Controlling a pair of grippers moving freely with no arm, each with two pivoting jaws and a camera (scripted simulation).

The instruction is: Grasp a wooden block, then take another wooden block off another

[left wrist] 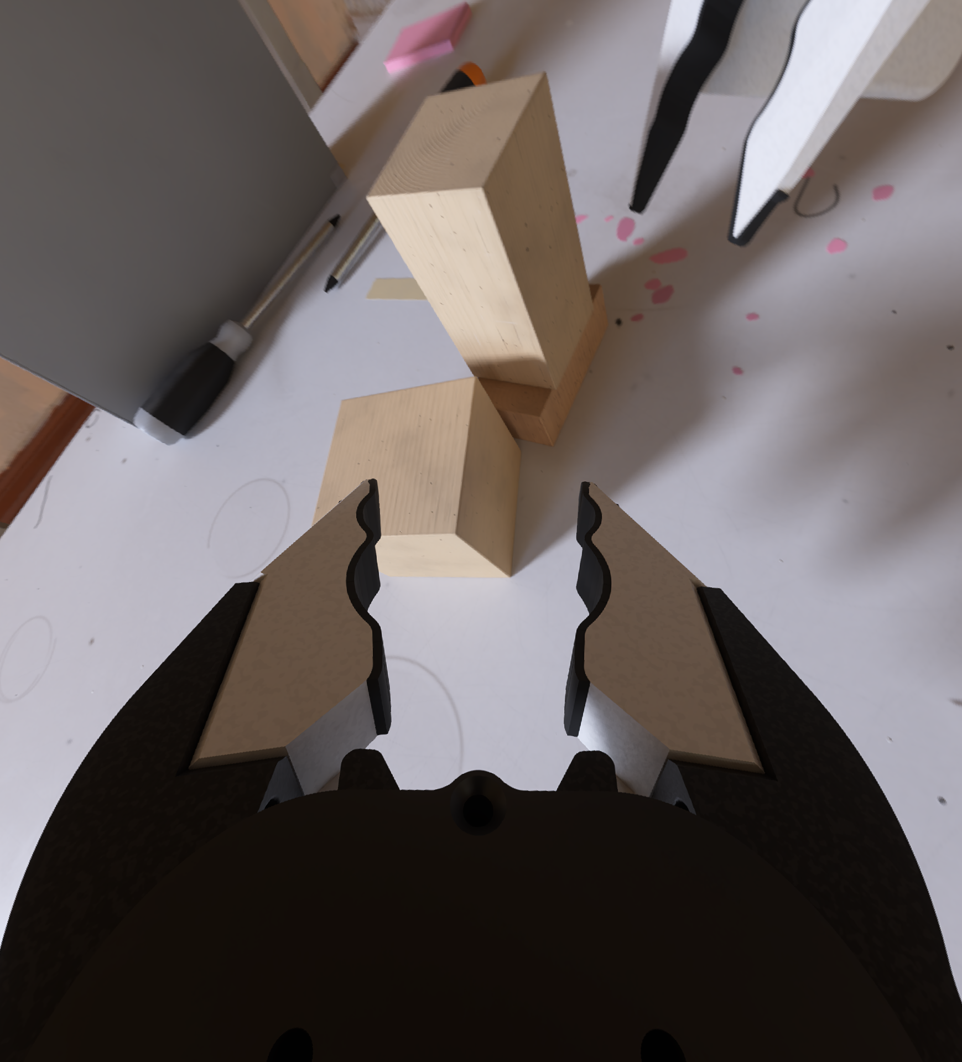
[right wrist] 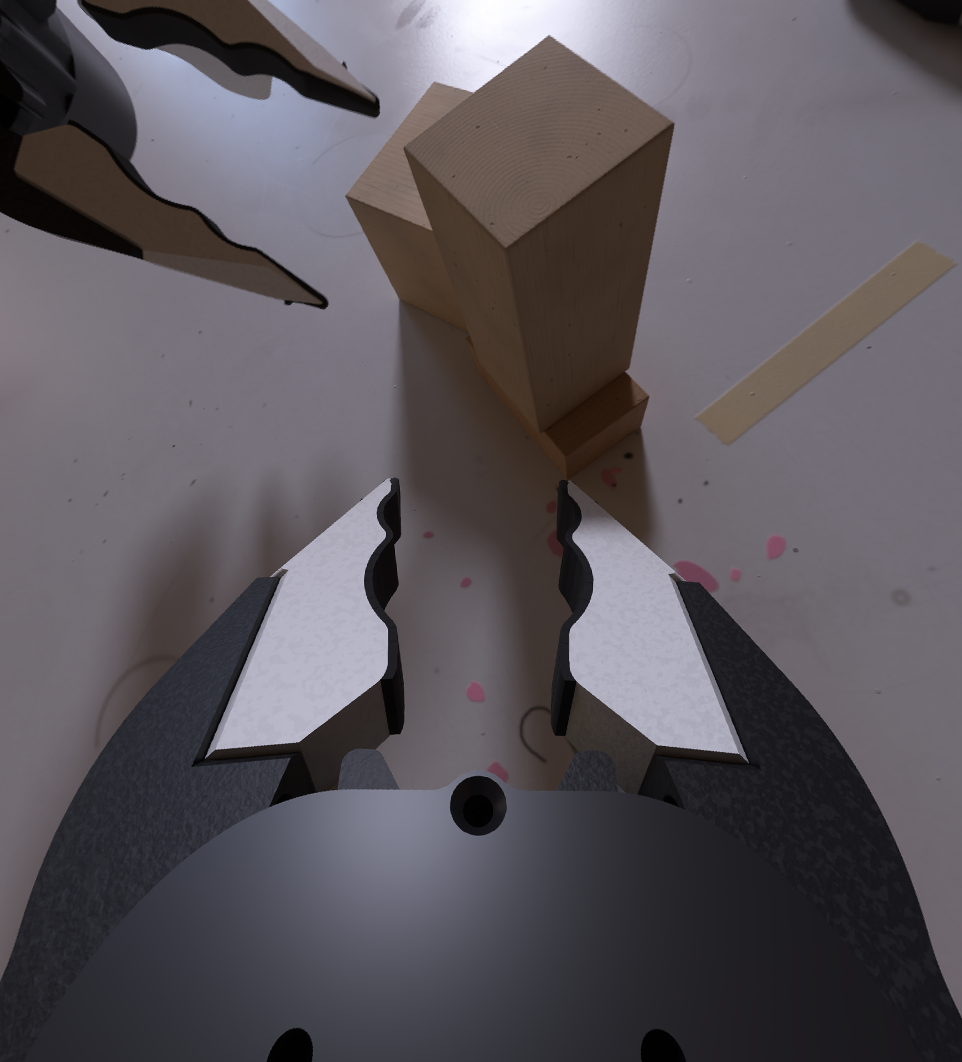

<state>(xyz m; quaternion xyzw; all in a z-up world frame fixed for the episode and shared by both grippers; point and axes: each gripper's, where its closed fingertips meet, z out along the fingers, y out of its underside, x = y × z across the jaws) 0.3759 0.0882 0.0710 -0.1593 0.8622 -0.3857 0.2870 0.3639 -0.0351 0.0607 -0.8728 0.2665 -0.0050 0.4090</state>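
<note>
screwdriver (left wrist: 202,373), pink sticky pad (left wrist: 429,37), tape strip (right wrist: 823,350)

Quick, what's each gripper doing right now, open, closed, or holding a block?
Left gripper: open, holding nothing, near the short wooden block.
Right gripper: open, holding nothing, short of the tall wooden block.

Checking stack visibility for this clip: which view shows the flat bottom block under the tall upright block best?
The right wrist view: the flat bottom block shows its top, a corner and two sides below the tall upright block. In the left wrist view it is partly hidden behind the short block and the tall one.
</note>
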